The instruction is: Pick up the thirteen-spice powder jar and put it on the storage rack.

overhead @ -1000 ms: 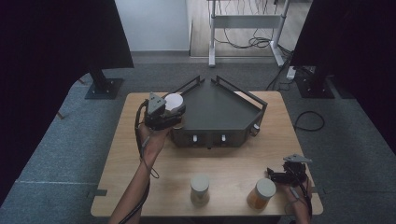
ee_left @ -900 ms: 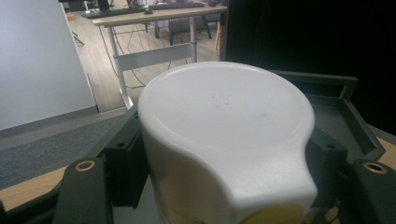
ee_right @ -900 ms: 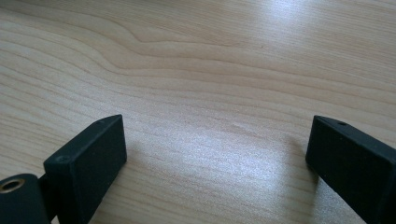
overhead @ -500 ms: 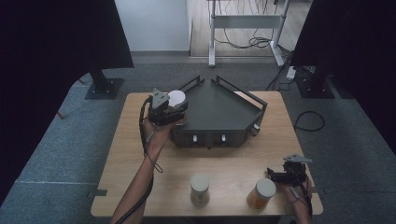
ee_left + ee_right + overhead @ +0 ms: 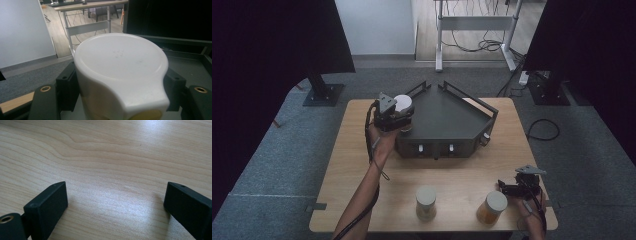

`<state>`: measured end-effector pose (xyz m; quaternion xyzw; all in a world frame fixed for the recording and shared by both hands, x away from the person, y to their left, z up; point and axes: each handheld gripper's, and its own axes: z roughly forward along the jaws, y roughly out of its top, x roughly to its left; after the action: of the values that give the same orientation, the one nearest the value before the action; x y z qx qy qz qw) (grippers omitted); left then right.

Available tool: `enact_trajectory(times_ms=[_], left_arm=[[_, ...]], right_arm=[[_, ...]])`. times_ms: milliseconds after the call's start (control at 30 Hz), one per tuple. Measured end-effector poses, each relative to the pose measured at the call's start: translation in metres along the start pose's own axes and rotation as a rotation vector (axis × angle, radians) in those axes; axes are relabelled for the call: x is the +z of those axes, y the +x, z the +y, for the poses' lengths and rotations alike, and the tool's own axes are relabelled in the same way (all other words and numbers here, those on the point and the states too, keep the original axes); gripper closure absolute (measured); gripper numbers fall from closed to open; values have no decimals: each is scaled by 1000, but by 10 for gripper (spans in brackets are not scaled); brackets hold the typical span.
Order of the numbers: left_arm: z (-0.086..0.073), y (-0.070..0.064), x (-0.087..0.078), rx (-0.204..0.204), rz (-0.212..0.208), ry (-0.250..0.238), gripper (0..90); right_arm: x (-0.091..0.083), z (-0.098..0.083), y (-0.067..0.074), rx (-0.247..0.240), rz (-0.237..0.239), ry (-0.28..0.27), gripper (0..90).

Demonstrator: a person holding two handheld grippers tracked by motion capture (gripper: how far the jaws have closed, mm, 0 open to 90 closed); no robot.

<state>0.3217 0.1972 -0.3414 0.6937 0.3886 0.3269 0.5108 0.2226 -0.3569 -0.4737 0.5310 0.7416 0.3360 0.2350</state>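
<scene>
Left gripper (image 5: 398, 116) clamps a white-lidded jar (image 5: 403, 104) at the dark tray's (image 5: 447, 120) left edge, frame centre. Keep it upright, clear the rim, then lower. Right gripper (image 5: 512, 190), jaws wide and empty, lower right.

High view: dim overall, corners black at 10 and 2 o'clock, brightest patch the pale wall (image 5: 374, 25) at 12; the table (image 5: 462, 185) is evenly lit with soft, faint shadows, and detail is soft. Left gripper view: white lid (image 5: 120, 67) close up, soft focus, mild sheen on top, background slightly blurred, black area at 2 o'clock. Right gripper view: wood grain sharp, broad glare at 12 and centre, soft shadows beside each jaw.
</scene>
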Motion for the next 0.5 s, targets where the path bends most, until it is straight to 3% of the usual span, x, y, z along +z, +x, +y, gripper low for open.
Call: enact_trajectory(times_ms=[267,500], left_arm=[[-5,-2,9,8,8,27,303],[-12,3,11,-23,3,5,301]], right_arm=[[0,0,0,0,0,0,47],[0,0,0,-1,1,0,47]])
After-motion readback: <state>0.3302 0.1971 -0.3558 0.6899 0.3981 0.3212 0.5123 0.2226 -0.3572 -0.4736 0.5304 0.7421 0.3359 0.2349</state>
